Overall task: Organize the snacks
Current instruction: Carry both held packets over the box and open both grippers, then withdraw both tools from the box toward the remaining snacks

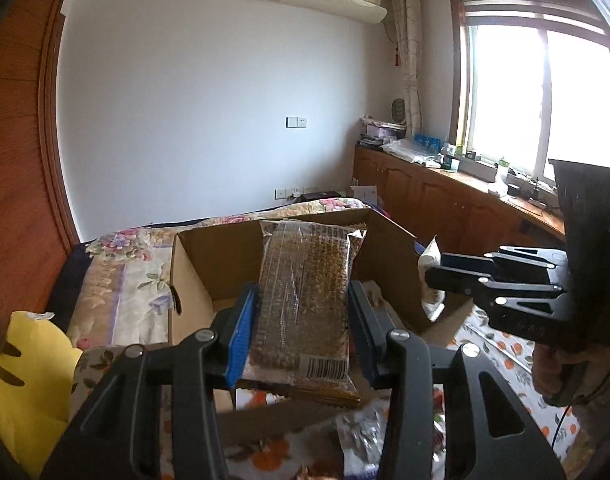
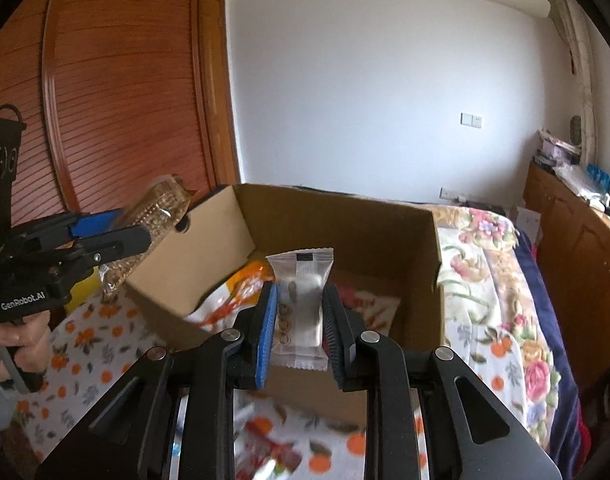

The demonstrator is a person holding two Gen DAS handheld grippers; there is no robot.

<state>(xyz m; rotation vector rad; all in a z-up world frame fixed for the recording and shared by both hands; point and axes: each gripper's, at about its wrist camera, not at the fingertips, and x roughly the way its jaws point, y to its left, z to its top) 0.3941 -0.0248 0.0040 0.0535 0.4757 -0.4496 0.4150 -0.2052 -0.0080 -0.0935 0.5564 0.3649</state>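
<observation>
An open cardboard box (image 2: 345, 216) is set on a bed covered with a flowered sheet (image 2: 501, 300). Inside the box, an orange-and-white snack bag (image 2: 229, 296) is seen lying on the bottom at the left, with a red-printed packet (image 2: 365, 300) beside it on the right; what lies under them cannot be told.

A clear pack of brown grain snack (image 1: 305, 292) is clamped by the left gripper (image 1: 303, 320) between its blue and black pads, and is held upright above the near edge of the box. In the right wrist view the same pack is seen outside the box's left wall.

A small white wrapped biscuit (image 2: 301, 304) is gripped by the right gripper (image 2: 301, 320), jaws narrowed onto it, and is held over the box's near wall.

A yellow paper bag (image 1: 21, 380) is seen left of the box.
</observation>
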